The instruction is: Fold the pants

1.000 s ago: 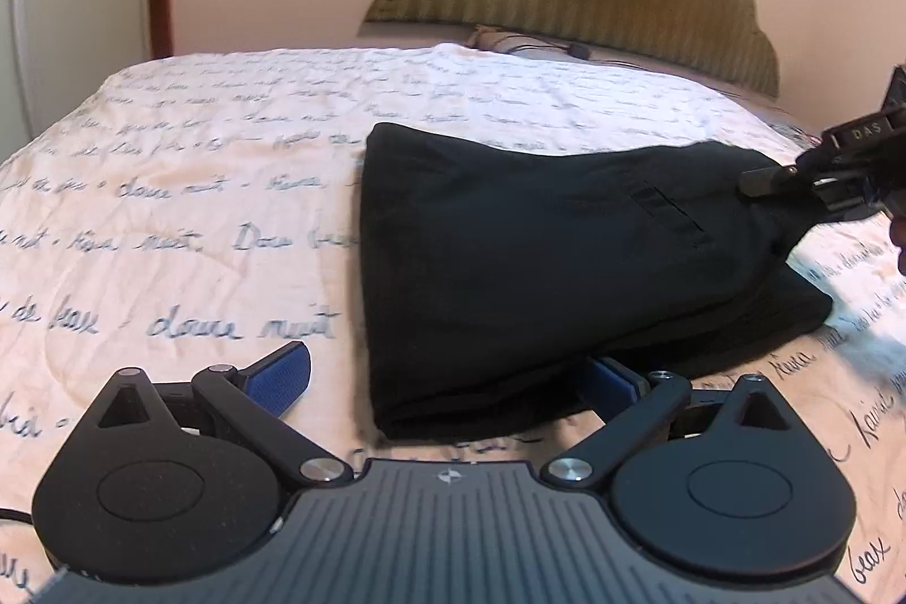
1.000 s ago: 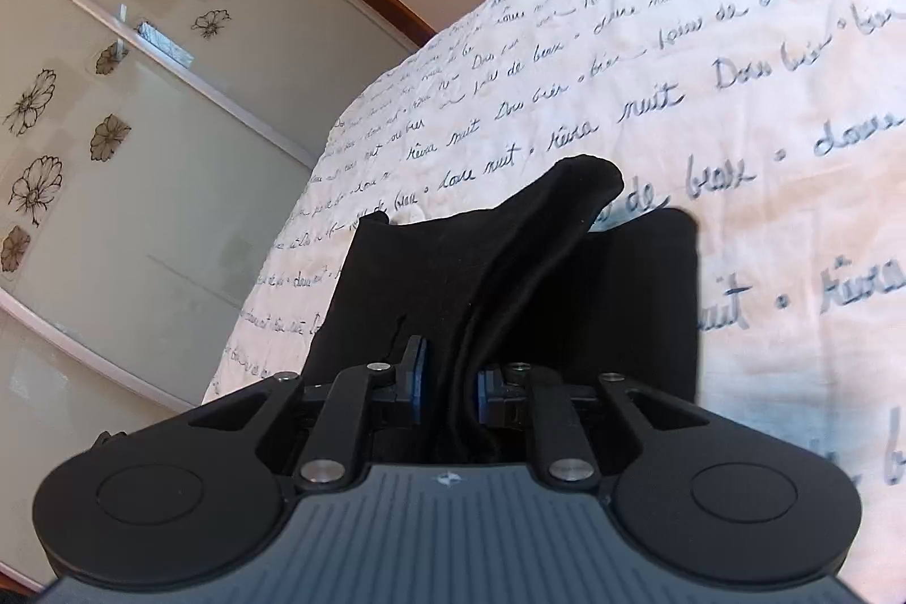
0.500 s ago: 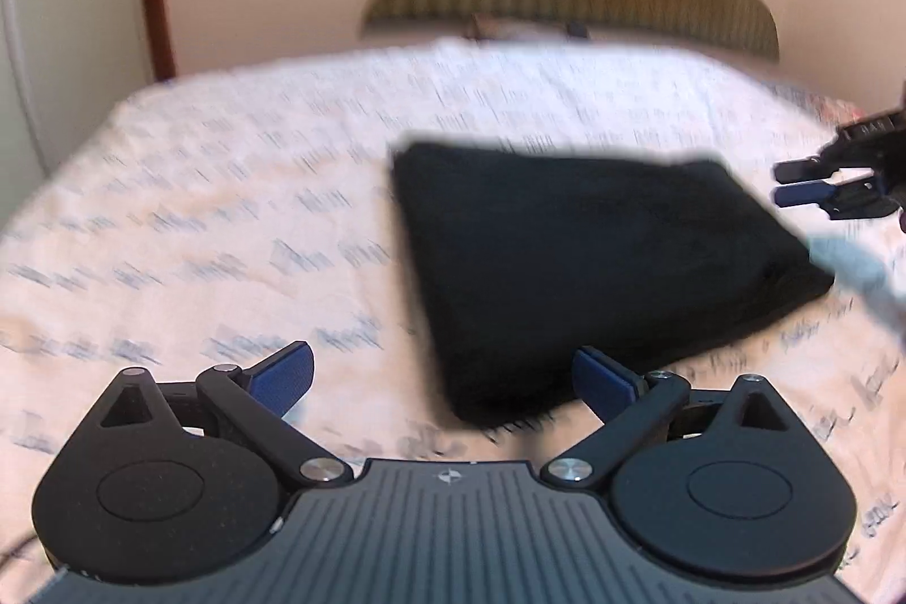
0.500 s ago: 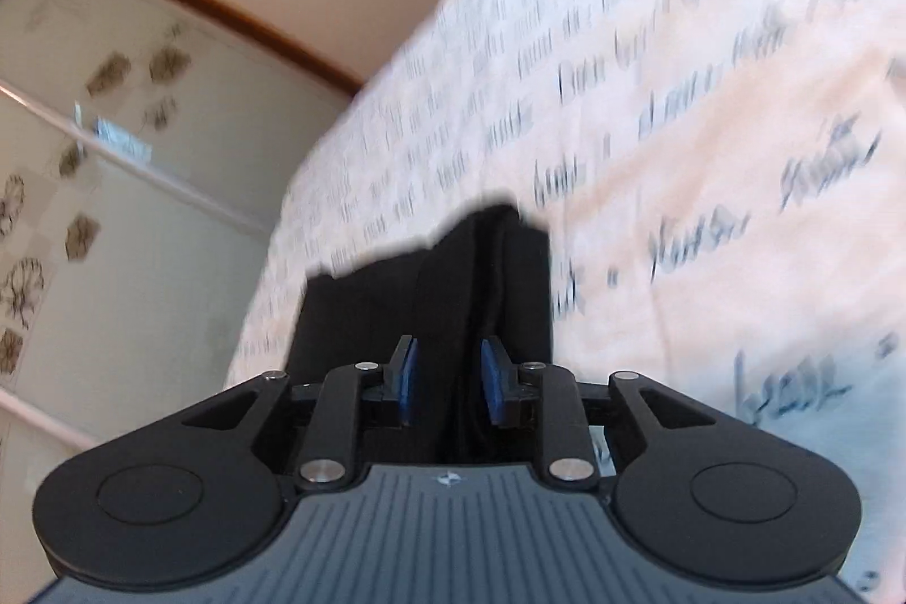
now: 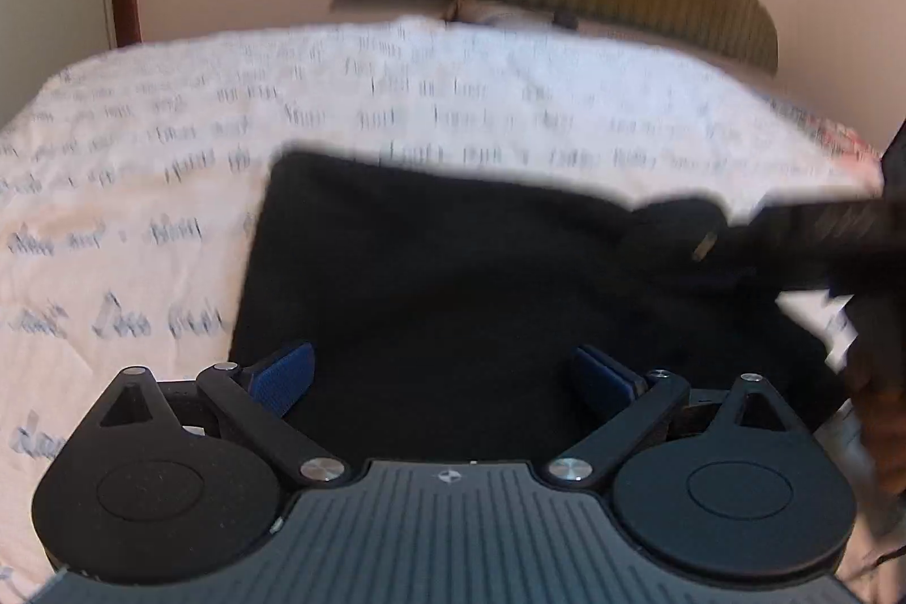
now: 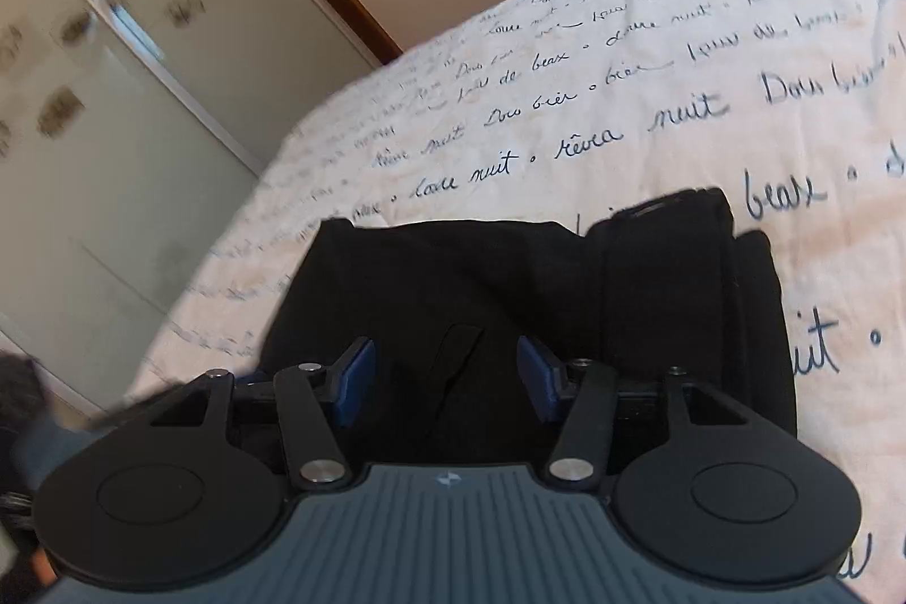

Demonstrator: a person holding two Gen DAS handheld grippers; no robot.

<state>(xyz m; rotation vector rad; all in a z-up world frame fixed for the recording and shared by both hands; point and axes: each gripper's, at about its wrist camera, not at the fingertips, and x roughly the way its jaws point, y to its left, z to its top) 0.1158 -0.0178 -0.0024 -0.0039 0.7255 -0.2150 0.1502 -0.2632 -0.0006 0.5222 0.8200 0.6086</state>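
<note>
Pants (image 6: 509,298) lie folded in a black stack on the bed (image 6: 651,94), near its foot edge. My right gripper (image 6: 447,380) is opening over them, pads clear of the cloth. My left gripper (image 5: 441,380) hangs spread wide above their near edge, gripping nothing.
</note>
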